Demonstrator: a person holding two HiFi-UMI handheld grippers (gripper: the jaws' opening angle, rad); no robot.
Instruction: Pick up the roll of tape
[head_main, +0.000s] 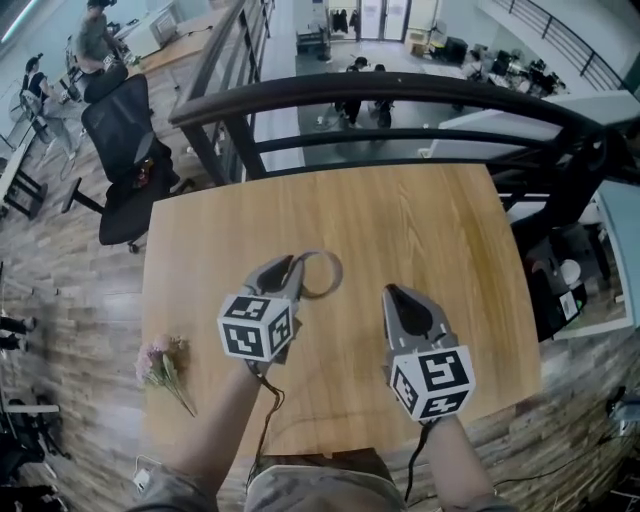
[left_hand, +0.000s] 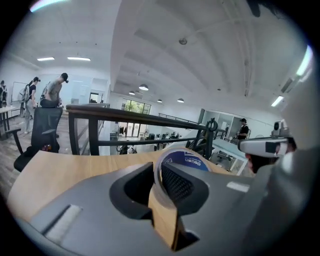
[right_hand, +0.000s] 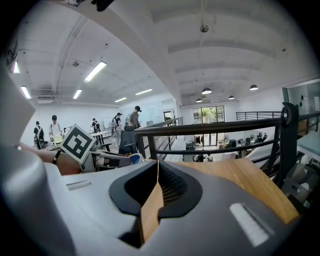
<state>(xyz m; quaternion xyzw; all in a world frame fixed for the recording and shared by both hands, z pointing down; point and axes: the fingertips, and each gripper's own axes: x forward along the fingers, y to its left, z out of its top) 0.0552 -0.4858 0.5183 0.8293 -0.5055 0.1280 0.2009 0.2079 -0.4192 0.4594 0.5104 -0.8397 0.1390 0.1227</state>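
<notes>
The roll of tape (head_main: 322, 274) is a thin clear ring, held up above the wooden table (head_main: 420, 220). My left gripper (head_main: 297, 270) is shut on the ring's near wall. In the left gripper view the roll (left_hand: 186, 159) stands upright, its wall pinched between the two jaws of the left gripper (left_hand: 159, 175), with a blue label showing inside. My right gripper (head_main: 393, 293) hovers to the right of the roll, apart from it. The right gripper view shows this gripper (right_hand: 157, 169) with its jaws shut together and nothing between them. To its left, that view also takes in the left gripper's marker cube (right_hand: 77, 142).
A small bunch of dried flowers (head_main: 165, 366) lies near the table's left edge. A dark metal railing (head_main: 400, 92) runs behind the table's far side, with a drop to a lower floor beyond. A black office chair (head_main: 128, 165) stands at the far left.
</notes>
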